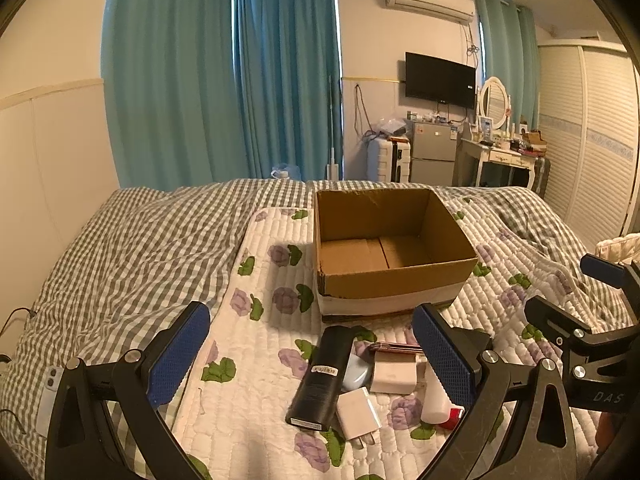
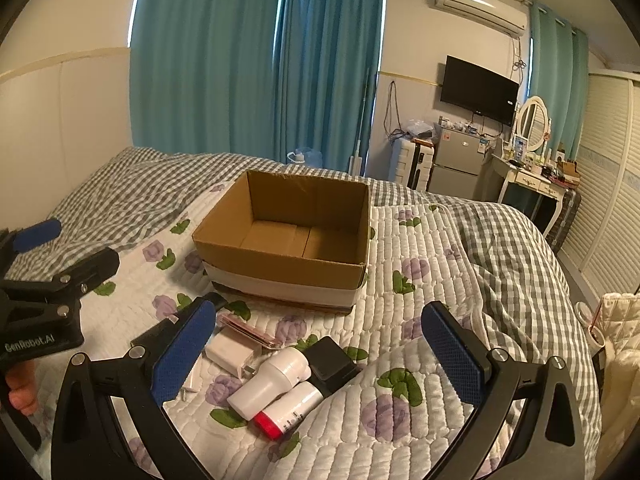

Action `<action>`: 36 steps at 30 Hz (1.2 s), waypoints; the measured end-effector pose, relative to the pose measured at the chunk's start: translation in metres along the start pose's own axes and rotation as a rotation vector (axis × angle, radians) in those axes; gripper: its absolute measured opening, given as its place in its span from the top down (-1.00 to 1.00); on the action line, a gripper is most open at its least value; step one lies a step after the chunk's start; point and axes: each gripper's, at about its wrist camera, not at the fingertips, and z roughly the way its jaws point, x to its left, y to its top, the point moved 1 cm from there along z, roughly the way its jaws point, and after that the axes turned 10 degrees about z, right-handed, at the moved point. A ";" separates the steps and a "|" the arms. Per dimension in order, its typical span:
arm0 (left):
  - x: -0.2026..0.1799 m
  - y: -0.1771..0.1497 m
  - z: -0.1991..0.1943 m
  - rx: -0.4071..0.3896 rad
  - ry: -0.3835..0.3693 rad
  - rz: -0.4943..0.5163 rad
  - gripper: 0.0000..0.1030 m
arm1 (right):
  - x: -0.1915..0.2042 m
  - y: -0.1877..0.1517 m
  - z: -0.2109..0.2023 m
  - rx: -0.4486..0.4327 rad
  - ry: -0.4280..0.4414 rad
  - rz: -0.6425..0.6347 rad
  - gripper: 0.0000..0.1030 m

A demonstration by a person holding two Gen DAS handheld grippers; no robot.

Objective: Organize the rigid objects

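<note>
Cardboard box (image 1: 394, 256), square-walled and open-topped with a white band round its base, sits on the quilted floral pad (image 1: 256, 280) at about 12 o'clock from both grippers; its brown floor shows nothing inside. Nearer, between box and grippers, lies a loose cluster of hard things on the pad. From the left wrist view: a long matte black slab (image 1: 320, 376) with a small white label, a glossy white plug adapter (image 1: 358, 412) touching its lower end at 5 o'clock, a flat white square block (image 1: 394, 372) just beside it, and a pale blue rounded case (image 1: 356, 372) tucked between them. From the right wrist view: a smooth white cylindrical bottle (image 2: 270, 382), a white tube with a red cap (image 2: 286, 412) against it, and a black boxy charger (image 2: 332, 362) (touching both).

Left gripper (image 1: 312, 356) has its blue textured pads spread wide, holding nothing. Right gripper (image 2: 320, 356) is likewise spread apart and unloaded. A checked gingham blanket (image 1: 132, 240) lies rumpled around the pad.
</note>
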 end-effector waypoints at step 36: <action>-0.031 -0.069 0.147 0.557 -0.146 0.126 0.19 | 0.011 -0.017 0.133 0.364 0.146 -0.178 -1.00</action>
